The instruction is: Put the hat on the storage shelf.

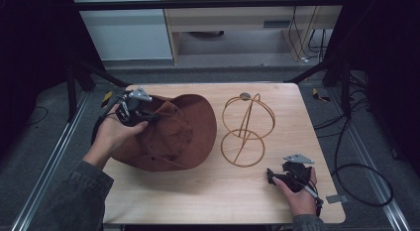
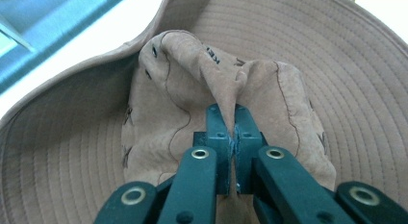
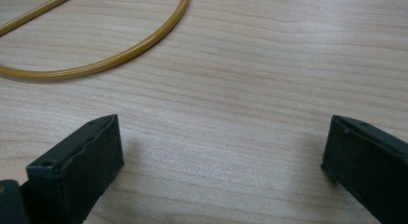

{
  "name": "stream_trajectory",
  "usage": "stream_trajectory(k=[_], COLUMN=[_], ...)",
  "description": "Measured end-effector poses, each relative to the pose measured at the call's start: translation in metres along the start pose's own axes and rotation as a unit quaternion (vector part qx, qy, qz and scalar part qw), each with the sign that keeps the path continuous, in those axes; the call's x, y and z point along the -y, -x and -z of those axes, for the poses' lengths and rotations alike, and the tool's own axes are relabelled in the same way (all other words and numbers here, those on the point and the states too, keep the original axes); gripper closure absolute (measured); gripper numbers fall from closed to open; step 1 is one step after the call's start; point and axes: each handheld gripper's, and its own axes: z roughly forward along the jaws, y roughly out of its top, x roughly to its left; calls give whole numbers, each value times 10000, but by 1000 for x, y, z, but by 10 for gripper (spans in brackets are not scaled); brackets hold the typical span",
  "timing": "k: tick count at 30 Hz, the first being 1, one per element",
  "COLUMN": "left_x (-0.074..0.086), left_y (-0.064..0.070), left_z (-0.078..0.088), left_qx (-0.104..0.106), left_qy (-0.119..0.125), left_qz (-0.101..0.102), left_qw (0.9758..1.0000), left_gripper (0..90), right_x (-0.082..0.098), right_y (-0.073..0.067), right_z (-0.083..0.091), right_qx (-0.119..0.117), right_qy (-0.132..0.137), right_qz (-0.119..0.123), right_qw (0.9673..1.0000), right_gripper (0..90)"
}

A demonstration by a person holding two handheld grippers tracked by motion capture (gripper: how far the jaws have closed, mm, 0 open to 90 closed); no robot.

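A brown wide-brimmed hat (image 1: 173,134) lies on the left half of the wooden table (image 1: 213,189). My left gripper (image 1: 148,116) reaches over its left side and is shut on a pinched fold of the hat's crown (image 2: 226,84); the fabric bunches up between the two jaws, as the left gripper view shows. A gold wire hat stand (image 1: 246,129) stands upright just right of the hat. My right gripper (image 1: 270,177) rests low near the table's front right corner, open, with bare wood between its jaws. A curve of the stand's base ring (image 3: 110,58) lies ahead of it.
Black cables (image 1: 356,166) trail on the floor right of the table. Metal frame bars (image 1: 89,72) stand at the back corners. A person's sleeve (image 1: 74,196) comes in at the lower left.
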Motion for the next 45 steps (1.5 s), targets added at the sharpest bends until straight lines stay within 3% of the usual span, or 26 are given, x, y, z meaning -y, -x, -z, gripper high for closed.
stream_trajectory(k=[8,13,35,45], left_x=[-30,-41,-68,-88], left_y=[-6,-5,18,29], left_z=[41,54,80,85], left_qx=[-173,-169,-386,-421], left_qy=[372,474,884,893], left_qz=[-57,-102,-398,-593], left_qw=[9991,9987,9945,9933], left_gripper=[881,881,882,882], right_x=[0,0,0,0], right_y=[0,0,0,0], right_z=[0,0,0,0], right_qx=[6,2,8,6], right_qy=[-8,-9,-16,-18], right_qz=[6,3,4,6], right_qw=[10000,10000,10000,10000], right_gripper=[5,5,5,5])
